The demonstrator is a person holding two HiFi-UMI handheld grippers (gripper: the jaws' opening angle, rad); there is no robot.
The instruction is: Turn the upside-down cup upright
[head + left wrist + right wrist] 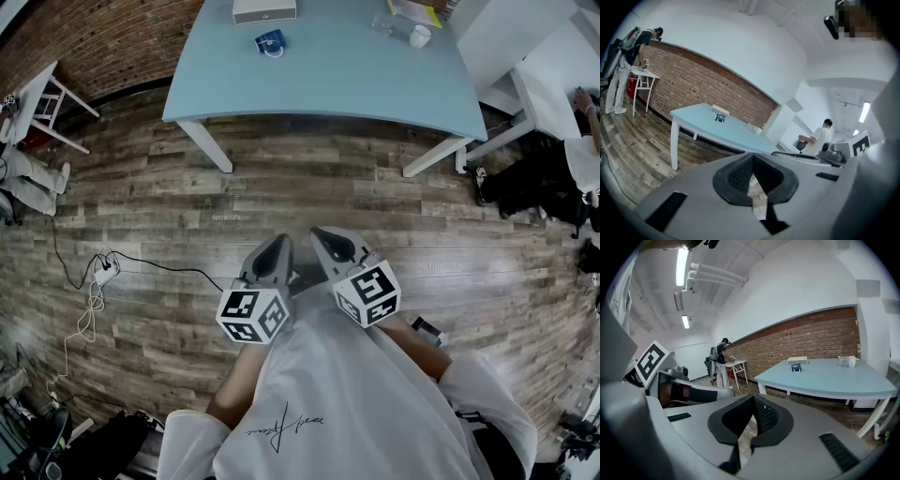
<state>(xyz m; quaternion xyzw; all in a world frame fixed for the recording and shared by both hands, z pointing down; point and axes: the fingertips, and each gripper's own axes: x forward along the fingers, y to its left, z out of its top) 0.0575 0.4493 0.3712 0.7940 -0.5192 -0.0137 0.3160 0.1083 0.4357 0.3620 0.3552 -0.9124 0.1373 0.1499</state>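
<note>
Head view: light-blue surface (pixel 356 84) sits at top of frame, well apart from both grippers, w/ bare wood floor (pixel 141 234) between. Blue cup (pixel 270 43) stands on the far-left part of the surface, just beside a grey box (pixel 264 10). A white cup (pixel 420 36) is toward the far-right end. Too small to tell which one is mouth-down, or how either cup's axis runs; blue one is prob. the target. Left gripper (pixel 279 244) and right gripper (pixel 321 234) are held side by side close to the body, tips aimed at the surface. Blue cup lies ahead and a bit left, so the left gripper looks marginally nearer; neither is within reach w/o stepping forward.

Left gripper view: jaws closed, tips meeting, nothing between, only floor showing through the gap behind them. Blue cup is far off, up and left of the jaw line.

Right gripper view: jaws likewise closed tip to tip, empty. Blue cup is far off, up and right of the jaw line, white cup further right.
</note>
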